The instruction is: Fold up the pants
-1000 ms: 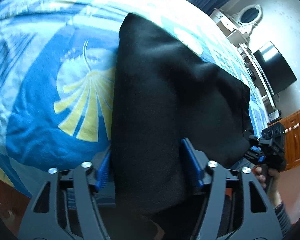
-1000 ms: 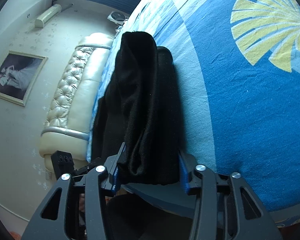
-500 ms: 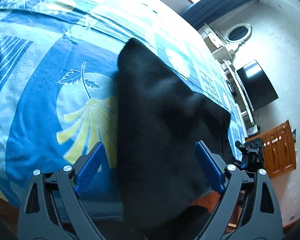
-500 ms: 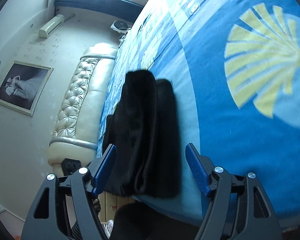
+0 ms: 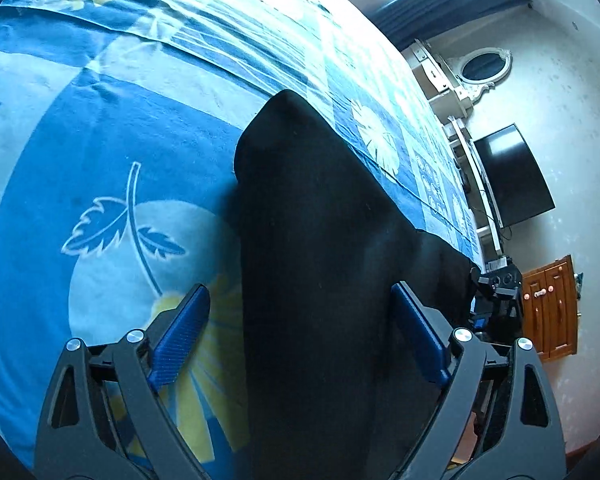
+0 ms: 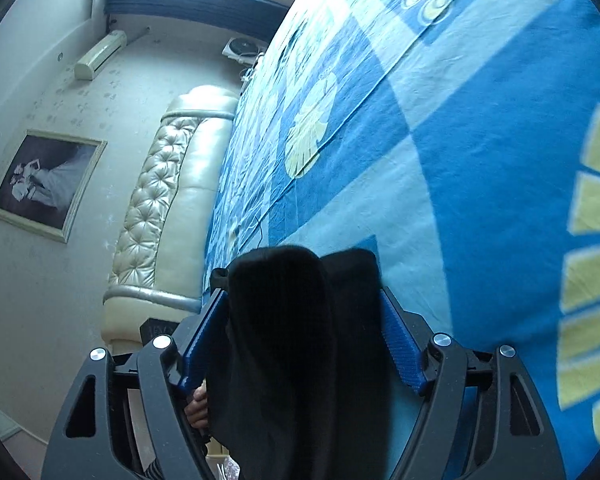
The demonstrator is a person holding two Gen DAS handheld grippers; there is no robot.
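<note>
Letting go is what I have just done on both sides: a second ago each set of fingers pinched the black pants (image 5: 320, 280), and now the left gripper (image 5: 300, 340) stands wide open, its blue pads clear of the cloth that runs between them. The right gripper (image 6: 300, 340) has also been opening, then closing a little; the cloth fills the gap and brushes its pads, but I judge them slack, not clamped. I read this fold as laid down. The pants lie on the bed (image 5: 100, 140), a long dark band reaching toward 12 o'clock in the left view, its near end hanging over the edge at 6. The fabric looks matte, soft and thick, doubled into rounded rolls in the right view; the bedspread is flat printed blue.
</note>
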